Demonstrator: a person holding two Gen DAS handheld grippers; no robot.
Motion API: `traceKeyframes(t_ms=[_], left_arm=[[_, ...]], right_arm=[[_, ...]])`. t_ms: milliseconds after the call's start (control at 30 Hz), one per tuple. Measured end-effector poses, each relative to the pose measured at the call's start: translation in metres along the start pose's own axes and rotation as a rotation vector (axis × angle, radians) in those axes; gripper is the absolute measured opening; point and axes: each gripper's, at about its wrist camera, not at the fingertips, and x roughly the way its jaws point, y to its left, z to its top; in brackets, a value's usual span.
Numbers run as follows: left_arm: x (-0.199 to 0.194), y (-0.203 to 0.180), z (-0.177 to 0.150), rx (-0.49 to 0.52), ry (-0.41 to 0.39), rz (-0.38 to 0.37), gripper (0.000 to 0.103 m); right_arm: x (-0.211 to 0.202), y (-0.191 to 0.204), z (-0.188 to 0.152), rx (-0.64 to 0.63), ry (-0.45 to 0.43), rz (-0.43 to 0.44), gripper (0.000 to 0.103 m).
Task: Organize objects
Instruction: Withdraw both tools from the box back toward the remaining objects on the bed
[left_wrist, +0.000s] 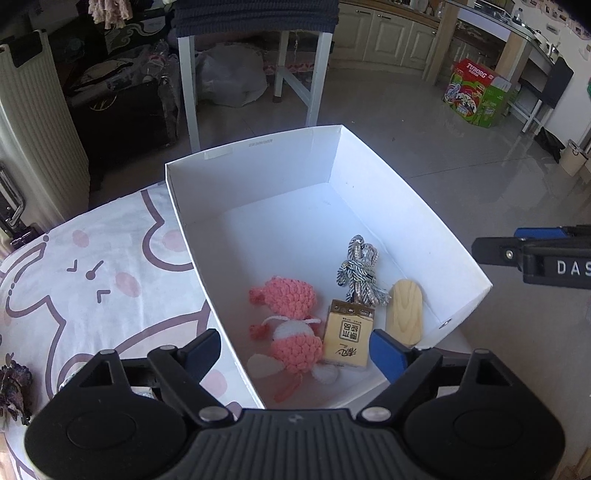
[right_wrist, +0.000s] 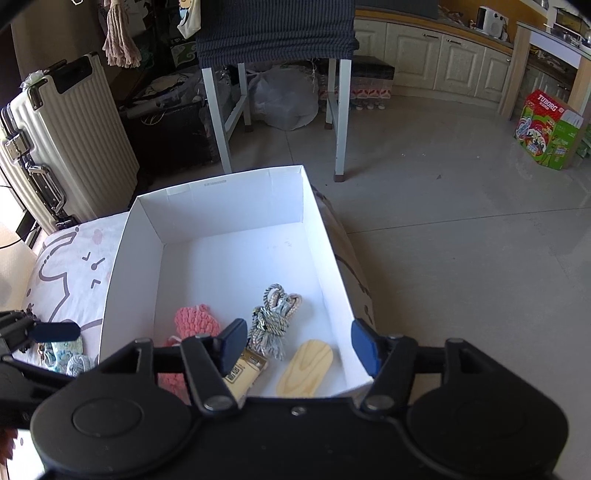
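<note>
While both my left gripper (left_wrist: 295, 350) and right gripper (right_wrist: 299, 345) hang released and empty above the near end of the white box (left_wrist: 413, 206), the leftover crochet pieces (right_wrist: 68, 356) lie outside it on the bedsheet (left_wrist: 92, 266), nearest my left jaws.

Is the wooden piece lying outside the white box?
No, the wooden piece lies inside the white box, beside the rope.

A home — cream kitchen cabinets (right_wrist: 443, 55), a ribbed suitcase (right_wrist: 74, 147) and a cartoon-print bedsheet (left_wrist: 92, 277).
</note>
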Motion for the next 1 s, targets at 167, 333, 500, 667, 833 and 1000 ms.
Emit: traceKeyframes(t_ms=[167,333,500,667,833,1000], left_arm=[[-0.010,0.005,-0.003,-0.038,-0.018,0.006,0.092],[-0.020,0.010,-0.010,-0.066,-0.029,0.009,0.097],[-0.029,0.017,-0.018,-0.087,-0.034,0.016,0.100],[-0.034,0.015,-0.023,-0.070,-0.037,0.029,0.102],[-0.039,0.016,-0.027,-0.069,-0.045,0.043,0.103],[-0.044,0.020,-0.028,-0.095,-0.055,0.035,0.103]], right_arm=[[-0.009,-0.002,-0.009,-0.005,-0.002,-0.008,0.070],[-0.017,-0.002,-0.016,-0.014,-0.008,-0.010,0.075],[-0.024,-0.002,-0.023,-0.017,-0.010,-0.008,0.079],[-0.030,-0.006,-0.030,0.015,-0.017,-0.022,0.085],[-0.034,-0.007,-0.037,0.033,-0.019,-0.019,0.098],[-0.037,-0.006,-0.041,0.037,-0.028,-0.023,0.101]])
